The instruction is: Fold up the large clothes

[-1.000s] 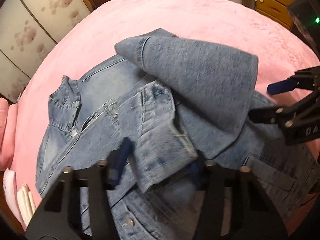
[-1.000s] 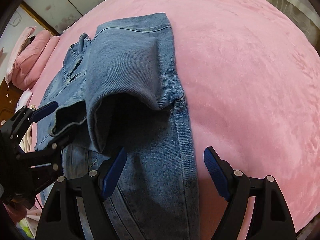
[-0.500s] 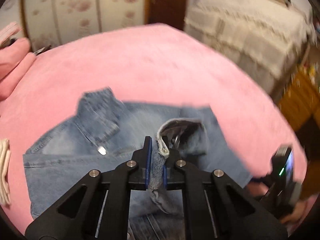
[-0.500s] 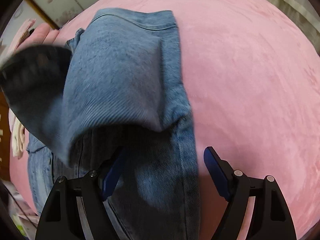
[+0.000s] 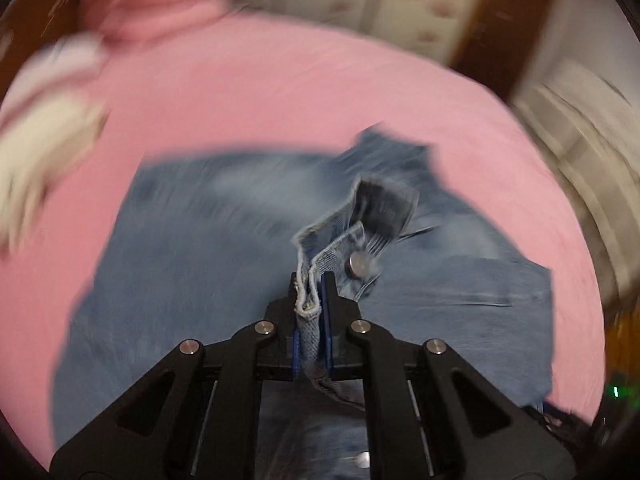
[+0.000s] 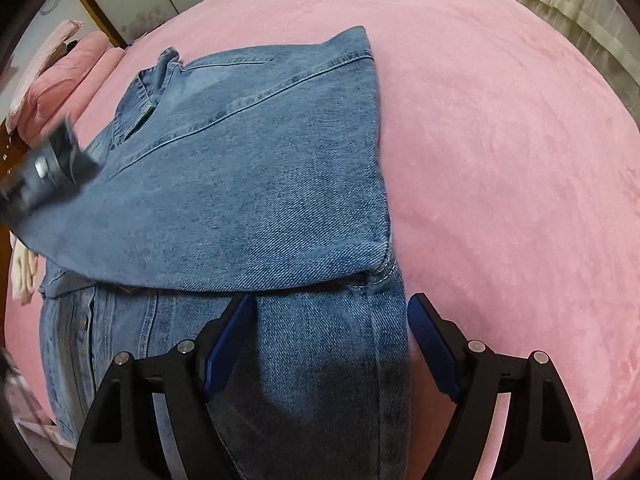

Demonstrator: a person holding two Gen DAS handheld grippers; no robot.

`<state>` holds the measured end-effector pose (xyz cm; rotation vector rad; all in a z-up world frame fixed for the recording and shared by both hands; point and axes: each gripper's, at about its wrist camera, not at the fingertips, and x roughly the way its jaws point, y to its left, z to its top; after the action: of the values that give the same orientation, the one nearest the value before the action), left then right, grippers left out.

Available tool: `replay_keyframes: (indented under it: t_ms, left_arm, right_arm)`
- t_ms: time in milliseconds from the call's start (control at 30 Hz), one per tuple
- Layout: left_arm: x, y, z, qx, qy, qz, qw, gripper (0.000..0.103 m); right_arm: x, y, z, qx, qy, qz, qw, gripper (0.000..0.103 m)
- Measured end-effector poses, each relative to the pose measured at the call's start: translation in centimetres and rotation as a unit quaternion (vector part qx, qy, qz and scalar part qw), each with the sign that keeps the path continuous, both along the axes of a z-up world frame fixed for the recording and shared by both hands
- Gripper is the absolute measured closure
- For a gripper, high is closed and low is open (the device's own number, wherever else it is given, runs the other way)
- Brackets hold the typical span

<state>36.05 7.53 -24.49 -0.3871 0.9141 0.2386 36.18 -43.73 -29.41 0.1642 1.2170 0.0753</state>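
- The pink bed (image 6: 500, 152) fills most of both views and carries the work; pink bedding is stacked at its far edge.
- A denim jacket (image 6: 248, 184) lies spread on the bed, collar toward the far-left side in the right wrist view, button placket visible along its left side.
- One sleeve (image 6: 224, 216) is drawn flat across the jacket's body, its upper edge straight and its shoulder end at the jacket's right side seam. Judged from this, the first sleeve fold is nearly placed but not yet let go.
- The right gripper (image 6: 332, 344) hovers with its jaws standing wide apart, straddling the jacket's right side just below the sleeve's shoulder; its pads press on nothing.
- The left gripper (image 5: 310, 312) is clamped on the sleeve cuff (image 5: 348, 248), denim squeezed between the blue pads; its jaws have just been closing onto that cloth. The view is motion-blurred.
- A metal snap button (image 5: 357, 266) shows on the cuff just beyond the pads.
- Left to do, by my reading: set the cuff down, then the remaining folds that bring the jacket to a compact shape; whether the other sleeve is folded cannot be told.
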Motion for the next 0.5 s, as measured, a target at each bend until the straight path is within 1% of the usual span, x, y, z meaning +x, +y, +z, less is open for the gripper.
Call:
replay_keyframes:
  t_ms: [67,100,167,200,233,333,400,433,467,500]
  left_arm:
    - [-0.9,1.8,-2.4,-0.031,0.016,0.035,0.9988,0.097]
    - [-1.5,2.8,-3.9,-0.052,0.022,0.058,0.9967,0.097]
    - [-2.4,3.5,-5.7,-0.071,0.029,0.085,0.9934,0.097]
    - [-2.7,3.8,-6.4,-0.082,0.025,0.096,0.9916,0.097]
    - [-2.8,3.9,-6.8,-0.086,0.020,0.101,0.9910,0.097]
    - [-2.3,3.6,-6.7,-0.067,0.035,0.099,0.9923,0.096]
    - [-2.4,2.9,-5.7,-0.046,0.061,0.102,0.9918,0.090]
    - [-2.4,2.6,-4.9,-0.016,0.081,0.115,0.9900,0.089]
    - [-3.0,2.5,-3.8,0.008,0.093,0.127,0.9875,0.089]
    - [-3.2,2.2,-3.0,0.039,0.104,0.143,0.9833,0.089]
  right_arm:
    - [-0.3,-0.2,0.1,-0.012,-0.001,-0.001,1.000,0.023]
    - [-0.2,0.4,-0.1,-0.019,-0.001,-0.002,1.000,0.023]
    - [-0.1,0.9,-0.2,-0.036,-0.001,-0.004,0.999,0.023]
    - [0.5,1.6,-0.4,-0.039,-0.001,-0.004,0.999,0.023]
    - [0.4,1.5,-0.4,-0.043,-0.003,-0.007,0.999,0.023]
    - [0.1,1.2,-0.1,-0.051,-0.005,-0.022,0.998,0.025]
    - [0.1,1.0,0.2,-0.052,-0.004,-0.034,0.998,0.036]
    - [-0.2,0.6,0.6,-0.053,-0.007,-0.046,0.997,0.038]
    - [-0.7,0.1,1.1,-0.056,-0.009,-0.057,0.997,0.044]
    - [-0.8,-0.1,1.6,-0.062,-0.015,-0.070,0.996,0.058]
